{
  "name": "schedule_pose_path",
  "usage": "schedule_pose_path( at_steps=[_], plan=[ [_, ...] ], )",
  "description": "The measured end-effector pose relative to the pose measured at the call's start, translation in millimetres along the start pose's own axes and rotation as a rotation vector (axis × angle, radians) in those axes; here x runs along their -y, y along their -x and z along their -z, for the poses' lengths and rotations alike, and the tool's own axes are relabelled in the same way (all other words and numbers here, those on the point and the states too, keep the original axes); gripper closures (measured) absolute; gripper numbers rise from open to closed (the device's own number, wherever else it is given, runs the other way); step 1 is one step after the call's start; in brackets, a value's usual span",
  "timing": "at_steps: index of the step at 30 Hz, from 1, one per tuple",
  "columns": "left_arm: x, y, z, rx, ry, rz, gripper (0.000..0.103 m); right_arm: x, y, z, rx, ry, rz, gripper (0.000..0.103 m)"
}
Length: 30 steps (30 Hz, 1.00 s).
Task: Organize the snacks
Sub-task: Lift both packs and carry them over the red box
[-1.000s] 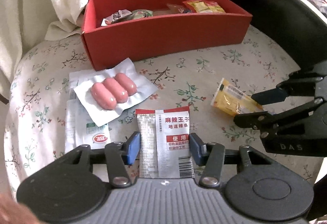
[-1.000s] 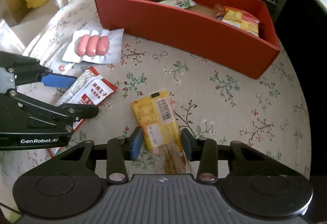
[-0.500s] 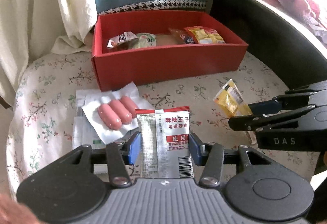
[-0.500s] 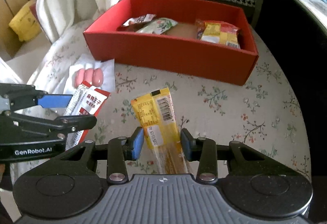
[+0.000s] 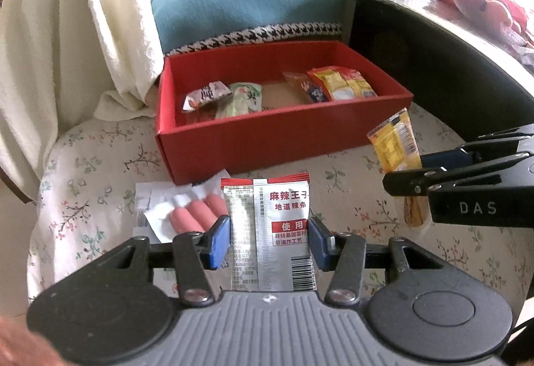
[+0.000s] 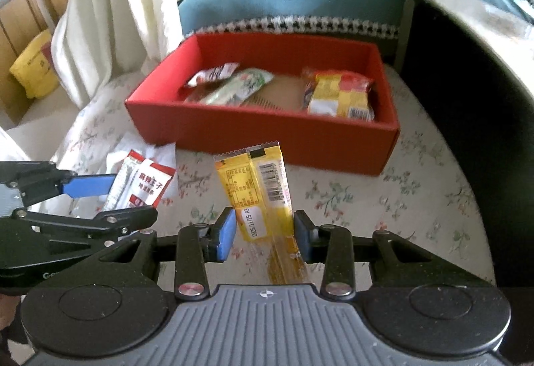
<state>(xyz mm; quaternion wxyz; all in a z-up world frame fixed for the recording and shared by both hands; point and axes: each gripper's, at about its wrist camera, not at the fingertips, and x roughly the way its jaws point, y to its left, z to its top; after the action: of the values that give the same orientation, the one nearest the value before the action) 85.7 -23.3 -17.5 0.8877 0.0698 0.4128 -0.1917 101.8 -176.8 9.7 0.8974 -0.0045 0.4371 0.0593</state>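
My left gripper (image 5: 268,241) is shut on a silver and red spicy-strip packet (image 5: 267,229) and holds it above the floral cloth (image 5: 86,199). My right gripper (image 6: 265,234) is shut on a yellow snack bar packet (image 6: 257,191), also lifted; it shows in the left wrist view (image 5: 395,145). The red box (image 5: 267,139) stands ahead of both, with several snack packets inside (image 5: 340,84). The left packet also shows in the right wrist view (image 6: 147,186).
A pack of three pink sausages (image 5: 193,217) lies on white packets on the cloth, left of my left gripper. A white blanket (image 5: 66,32) hangs at left. A blue cushion (image 5: 247,9) lies behind the box. A dark table edge (image 5: 450,65) curves at right.
Both grippers have risen off the cloth with their packets and tilted up, so the red box's inside now shows more fully.
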Motion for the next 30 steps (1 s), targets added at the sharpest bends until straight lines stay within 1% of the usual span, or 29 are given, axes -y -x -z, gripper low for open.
schedule_pose_path(
  at_steps=[6, 15, 18, 20, 21, 22, 30],
  plan=[
    [-0.5, 3.2, -1.8, 0.03, -0.008, -0.03, 0.06, -0.1, 2.1, -4.9, 0.029, -0.008, -0.002, 0.059],
    [-1.8, 5.7, -4.8, 0.055, 0.004, -0.04, 0.06, 0.1, 9.1, -8.7, 0.08, -0.016, 0.002, 0.06],
    [-2.2, 5.9, -5.4, 0.06, 0.006, -0.041, 0.06, -0.4, 10.0, -9.4, 0.089, -0.014, 0.009, 0.063],
    [-2.5, 5.8, -5.7, 0.061, 0.008, -0.04, 0.06, -0.2, 11.1, -9.7, 0.098, -0.016, 0.011, 0.066],
    [-2.5, 5.6, -5.7, 0.062, 0.007, -0.041, 0.06, -0.2, 11.4, -10.1, 0.101, -0.017, 0.012, 0.07],
    [-2.4, 5.7, -5.5, 0.062, 0.006, -0.041, 0.06, 0.5, 11.8, -10.5, 0.105, -0.022, 0.008, 0.079],
    [-1.5, 3.3, -4.8, 0.049, 0.002, -0.037, 0.06, -1.7, -1.7, -9.0, 0.055, -0.011, 0.019, 0.08]
  ],
)
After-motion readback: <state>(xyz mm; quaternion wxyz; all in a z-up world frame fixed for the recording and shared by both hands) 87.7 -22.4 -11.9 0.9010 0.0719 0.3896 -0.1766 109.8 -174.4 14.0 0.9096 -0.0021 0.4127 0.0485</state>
